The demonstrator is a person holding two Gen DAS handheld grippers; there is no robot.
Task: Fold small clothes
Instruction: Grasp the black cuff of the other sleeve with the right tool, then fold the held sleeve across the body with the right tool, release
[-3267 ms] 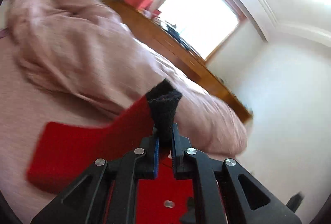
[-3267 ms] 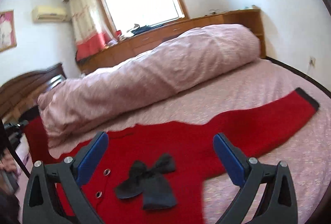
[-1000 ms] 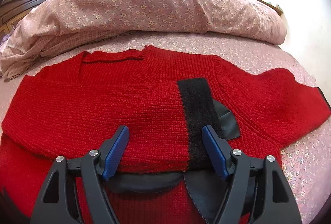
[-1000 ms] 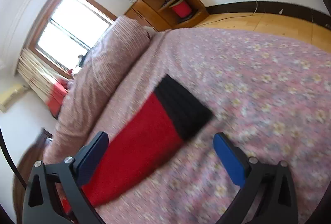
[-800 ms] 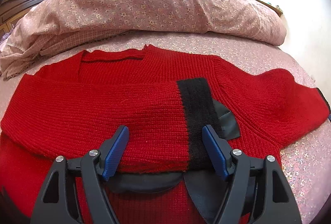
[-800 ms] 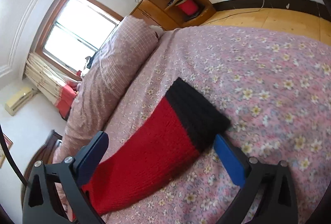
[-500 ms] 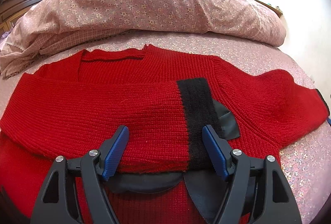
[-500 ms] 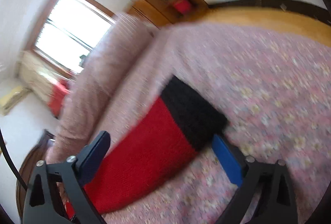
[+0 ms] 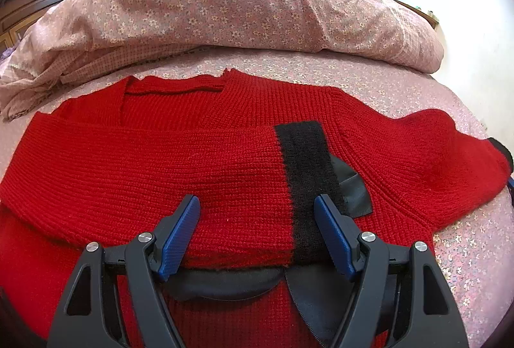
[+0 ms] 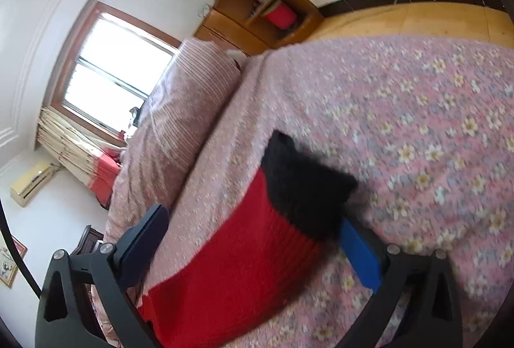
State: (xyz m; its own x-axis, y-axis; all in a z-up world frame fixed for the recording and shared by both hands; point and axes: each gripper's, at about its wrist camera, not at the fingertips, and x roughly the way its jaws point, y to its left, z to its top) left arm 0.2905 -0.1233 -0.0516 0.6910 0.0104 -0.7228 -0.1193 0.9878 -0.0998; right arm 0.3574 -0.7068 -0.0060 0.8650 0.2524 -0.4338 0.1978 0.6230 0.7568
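One red knitted sweater point(image 9: 199, 168) lies on the flowery pink bed point(image 9: 465, 239), one rolled quilt point(image 9: 225, 7) at 12 o'clock. The left claw point(image 9: 257, 229) gapes empty; the right claw point(image 10: 253, 239) is opening around the black cuff point(image 10: 305, 187).

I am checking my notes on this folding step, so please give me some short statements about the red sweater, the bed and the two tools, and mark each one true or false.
1. One sleeve of the red sweater is folded across its body, its black cuff lying on the red knit. True.
2. The left tool is clamped shut on that cuff. False: its jaws stand apart over the folded sleeve, gripping nothing.
3. The other sleeve lies stretched out on the flowered bedspread. True.
4. The right tool has its jaws opening, with that sleeve's black end between them. True.
5. The sweater lies on a wooden floor. False: it lies on the bed.
6. The rolled duvet covers the sweater. False: it lies beyond it.
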